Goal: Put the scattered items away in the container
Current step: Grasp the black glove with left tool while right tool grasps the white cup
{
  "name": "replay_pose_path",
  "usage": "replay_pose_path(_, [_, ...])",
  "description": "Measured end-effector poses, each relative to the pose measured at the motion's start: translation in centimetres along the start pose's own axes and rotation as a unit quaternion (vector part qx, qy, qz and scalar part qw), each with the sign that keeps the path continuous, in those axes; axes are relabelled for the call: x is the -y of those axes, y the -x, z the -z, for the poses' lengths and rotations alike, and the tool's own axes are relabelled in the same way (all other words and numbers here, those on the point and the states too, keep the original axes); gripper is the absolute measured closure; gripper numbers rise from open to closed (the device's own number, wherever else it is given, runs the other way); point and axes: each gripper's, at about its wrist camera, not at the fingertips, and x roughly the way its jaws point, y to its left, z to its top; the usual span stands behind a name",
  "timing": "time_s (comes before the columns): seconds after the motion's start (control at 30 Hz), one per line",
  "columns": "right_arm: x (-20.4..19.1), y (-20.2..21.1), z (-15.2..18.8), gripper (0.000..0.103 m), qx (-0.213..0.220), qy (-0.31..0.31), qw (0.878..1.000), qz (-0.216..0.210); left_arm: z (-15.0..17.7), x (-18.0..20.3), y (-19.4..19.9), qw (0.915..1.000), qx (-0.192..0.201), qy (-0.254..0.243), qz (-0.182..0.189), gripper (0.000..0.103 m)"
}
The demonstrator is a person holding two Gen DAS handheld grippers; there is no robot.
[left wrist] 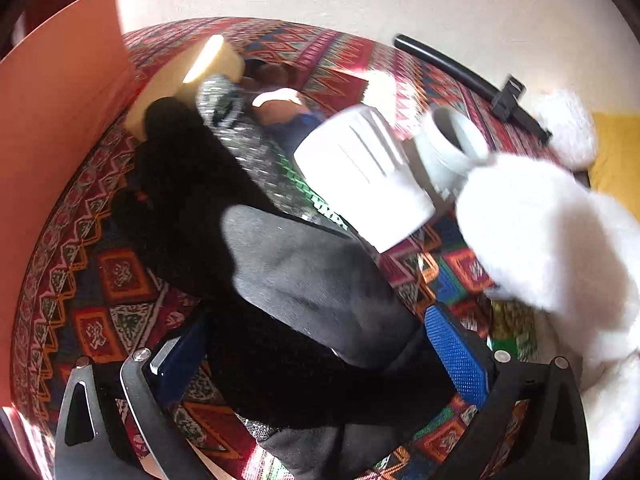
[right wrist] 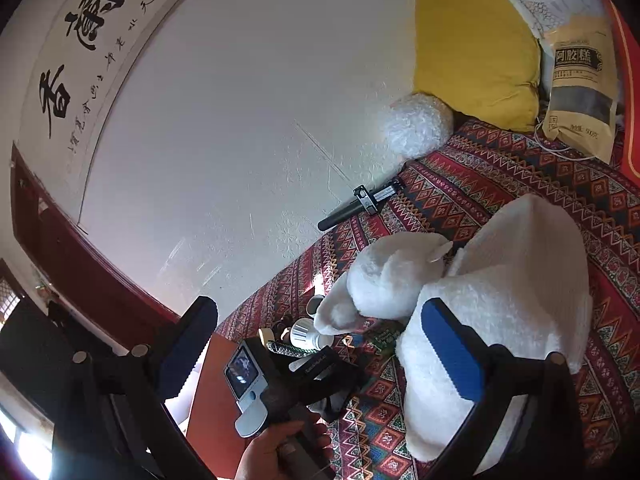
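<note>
From the left wrist view, the left gripper [left wrist: 320,364] points steeply down over a patterned bedspread [left wrist: 100,272], its jaws spread wide on either side of a pile of dark clothing [left wrist: 304,280], black and grey; the pads do not press the cloth, so nothing is held. Just ahead of the gripper lie a white ribbed bottle cap or jar [left wrist: 364,176], a grey-white cup [left wrist: 452,140], a silvery patterned item [left wrist: 240,136] and a yellow sponge-like block [left wrist: 192,80]; a white plush toy [left wrist: 552,232] sits to the gripper's right. An orange panel [left wrist: 60,128], possibly the container's wall, stands to its left, though that cannot be confirmed. To pick the clothing well, the jaws should sink further so both pads bracket a thick fold, not a single loose layer, then close. From the right wrist view, the right gripper [right wrist: 320,344] has its jaws apart with nothing between them, aimed at the wall [right wrist: 240,120]; the plush toy lies just right of its right finger. Below it, the person's hand [right wrist: 280,456] holds the left tool over the small items. The right gripper would best stay clear until the left lifts.
</note>
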Motion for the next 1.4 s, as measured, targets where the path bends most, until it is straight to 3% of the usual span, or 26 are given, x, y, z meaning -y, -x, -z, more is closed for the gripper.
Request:
replay_pose_path(0.03, [0.0,-0.1,0.0,0.001,-0.001,0.005,1.000,0.004,0.2,0.3,0.0,0.9995,-0.005,-0.025,-0.021,0.018])
replay_pose_path(0.07, [-0.2,-0.1,0.2,0.001,-0.002,0.012,1.000,0.008,0.4,0.2,0.3,0.9989,-0.003,-0.033,-0.034,0.027])
replay_pose_path(0.1, [-0.4,-0.1,0.3,0.001,-0.003,0.020,1.000,0.010,0.5,-0.3,1.1,0.9993,0.001,-0.028,-0.024,0.087])
replay_pose_path(0.13, [-0.7,-0.1,0.4,0.001,-0.004,0.029,0.999,0.011,0.4,-0.9,1.8,0.9998,-0.005,-0.017,-0.011,0.090])
replay_pose_path(0.2, [-1.4,-0.1,0.7,0.003,-0.007,0.052,0.999,0.012,0.4,-2.5,3.8,1.0000,-0.003,-0.008,0.006,0.091])
replay_pose_path(0.27, [-2.2,-0.5,1.2,0.025,-0.021,0.073,0.997,0.009,1.1,-3.8,7.3,0.9983,0.047,-0.033,-0.002,0.091])
replay_pose_path(0.37, [-2.7,-2.2,2.3,0.047,-0.065,0.069,0.995,-0.019,2.8,-7.2,13.8,0.9925,0.110,-0.051,0.013,0.091])
replay_pose_path(0.47, [-2.7,-4.7,4.2,0.047,-0.112,0.030,0.992,-0.058,4.2,-12.0,19.9,0.9848,0.165,-0.031,0.042,0.091])
replay_pose_path(0.6, [-1.9,-9.2,7.6,0.047,-0.173,-0.036,0.981,-0.076,5.4,-18.0,25.2,0.9681,0.249,-0.014,0.028,0.090])
replay_pose_path(0.63, [-1.7,-10.4,8.3,0.035,-0.186,-0.053,0.979,-0.070,5.4,-19.3,25.8,0.9642,0.264,-0.007,0.020,0.090])
replay_pose_path(0.67, [-1.6,-11.5,9.0,0.015,-0.194,-0.065,0.977,-0.057,4.9,-20.6,26.1,0.9622,0.272,0.004,0.017,0.090])
replay_pose_path(0.73, [-1.9,-13.2,9.6,0.007,-0.190,-0.065,0.979,-0.024,4.3,-23.4,26.8,0.9606,0.275,0.027,0.030,0.090])
replay_pose_path(0.87, [-4.5,-17.7,10.0,0.006,-0.189,-0.026,0.981,0.024,3.6,-27.6,28.3,0.9554,0.291,0.038,0.030,0.090])
replay_pose_path(1.07, [-7.5,-26.4,11.3,0.006,-0.222,0.023,0.968,0.115,3.6,-32.6,30.5,0.9445,0.326,0.045,-0.002,0.090])
replay_pose_path(1.2, [-7.6,-29.8,11.8,0.006,-0.205,0.039,0.961,0.183,3.7,-36.0,30.3,0.9471,0.314,0.068,-0.007,0.090])
replay_pose_path(1.23, [-7.3,-30.4,11.9,0.009,-0.205,0.038,0.959,0.193,3.7,-36.6,30.3,0.9476,0.311,0.071,-0.012,0.090])
replay_pose_path(1.27, [-6.7,-30.9,12.1,0.034,-0.209,0.031,0.958,0.193,3.7,-37.1,30.3,0.9475,0.311,0.072,-0.017,0.090])
replay_pose_path(1.3, [-6.2,-31.0,12.1,0.043,-0.215,0.024,0.958,0.189,3.8,-37.6,30.5,0.9467,0.313,0.074,-0.021,0.090])
replay_pose_path(1.4, [-5.8,-28.8,11.9,0.047,-0.204,0.026,0.966,0.156,4.0,-38.2,30.9,0.9434,0.322,0.078,-0.020,0.090])
